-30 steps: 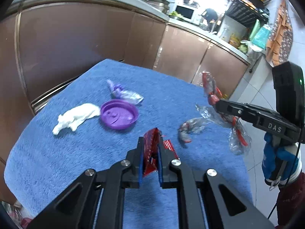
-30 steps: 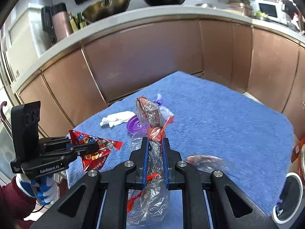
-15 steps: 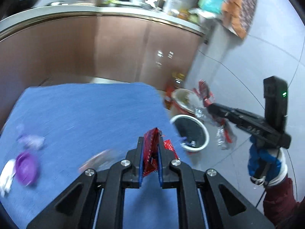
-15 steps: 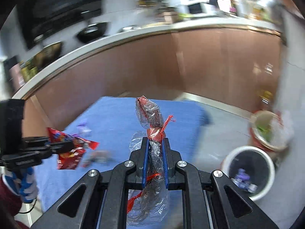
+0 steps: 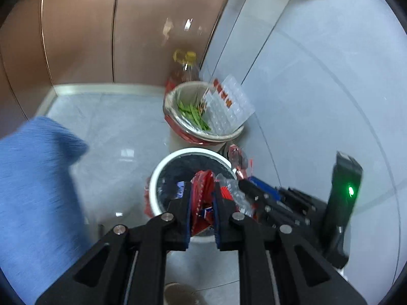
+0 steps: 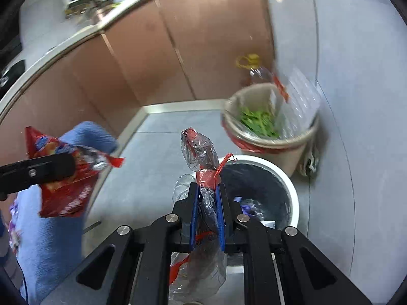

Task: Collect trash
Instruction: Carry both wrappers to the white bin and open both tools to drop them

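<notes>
My left gripper (image 5: 202, 198) is shut on a red snack wrapper (image 5: 202, 198) and holds it over the white-rimmed black bin (image 5: 162, 167) on the floor. In the right wrist view the wrapper (image 6: 63, 190) hangs at the left beside the blue table corner. My right gripper (image 6: 206, 195) is shut on a clear plastic wrapper with red bands (image 6: 201, 152), held just left of the same bin (image 6: 279, 172). In the left wrist view the right gripper (image 5: 244, 185) reaches in from the right with the clear wrapper (image 5: 237, 157) at the bin's rim. The bin holds some trash.
A beige bin (image 5: 175, 96) lined with a bag holds green scraps and a clear plastic tray; it stands behind the black bin against brown cabinets (image 5: 101, 25). A yellow-capped bottle (image 5: 184, 58) stands behind it. The blue-covered table corner (image 5: 33, 165) is at the left.
Both grippers have swung away from the blue table to the floor bins, still holding their wrappers. The table trash is out of sight now.
</notes>
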A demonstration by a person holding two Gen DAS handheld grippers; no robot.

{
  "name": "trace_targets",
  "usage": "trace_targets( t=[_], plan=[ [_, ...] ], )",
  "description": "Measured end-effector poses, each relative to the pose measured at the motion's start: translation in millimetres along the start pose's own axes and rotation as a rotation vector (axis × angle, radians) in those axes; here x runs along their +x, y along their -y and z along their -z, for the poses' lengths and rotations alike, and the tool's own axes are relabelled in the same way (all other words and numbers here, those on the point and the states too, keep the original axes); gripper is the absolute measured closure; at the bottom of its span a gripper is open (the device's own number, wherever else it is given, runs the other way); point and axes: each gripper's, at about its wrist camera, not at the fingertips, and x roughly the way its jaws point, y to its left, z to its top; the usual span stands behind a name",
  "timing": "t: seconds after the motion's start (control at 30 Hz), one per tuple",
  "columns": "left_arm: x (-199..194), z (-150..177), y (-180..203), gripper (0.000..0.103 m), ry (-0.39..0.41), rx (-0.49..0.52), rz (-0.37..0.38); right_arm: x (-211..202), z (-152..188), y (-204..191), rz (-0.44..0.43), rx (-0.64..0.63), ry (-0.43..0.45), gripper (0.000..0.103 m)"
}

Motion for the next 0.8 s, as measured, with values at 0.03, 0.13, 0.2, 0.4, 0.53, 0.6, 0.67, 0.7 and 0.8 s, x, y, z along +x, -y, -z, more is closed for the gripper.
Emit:
trace_targets(
  t=[0.03,0.13,0.2,0.4,0.53,0.6,0.67,0.7,0.8],
  plan=[
    [17.0,-3.4,-1.4,0.086,-0.018,-0.017,0.004,11.0,0.3,7.9,0.012,0.014,-0.009,0.085],
    [53.4,-11.3,-4.4,0.069,-0.048,-0.052,-0.011,35.3,1.4,22.4,0.029,0.048,-0.036,0.082],
    [69.5,-12.8,-7.6,0.063,-0.058,-0.072,-0.021,47.4,3.0,27.5,0.052,0.052,-0.055,0.074],
    [77.9,-9.7,-15.9,0.062,-0.071,-0.112,0.009,48.0,7.7,40.1,0.076,0.069,-0.064,0.066],
    [52.3,-5.3,-9.6,0.062,-0.030,-0.101,0.015,30.2,11.3,33.5,0.088,0.062,-0.049,0.064],
    [32.8,-1.4,-6.2,0.062,0.008,-0.097,0.007,18.4,11.0,27.6,0.084,0.063,-0.028,0.061],
    [6.3,6.1,-2.8,0.062,0.055,-0.091,-0.014,1.3,10.5,17.1,0.074,0.062,0.000,0.059],
    [-10.0,11.7,-1.4,0.062,0.082,-0.089,-0.030,-10.4,10.6,9.3,0.064,0.062,0.019,0.057],
    [-46.8,24.9,1.4,0.061,0.140,-0.079,-0.075,-39.8,12.2,-12.8,0.049,0.051,0.060,0.051]
  ],
)
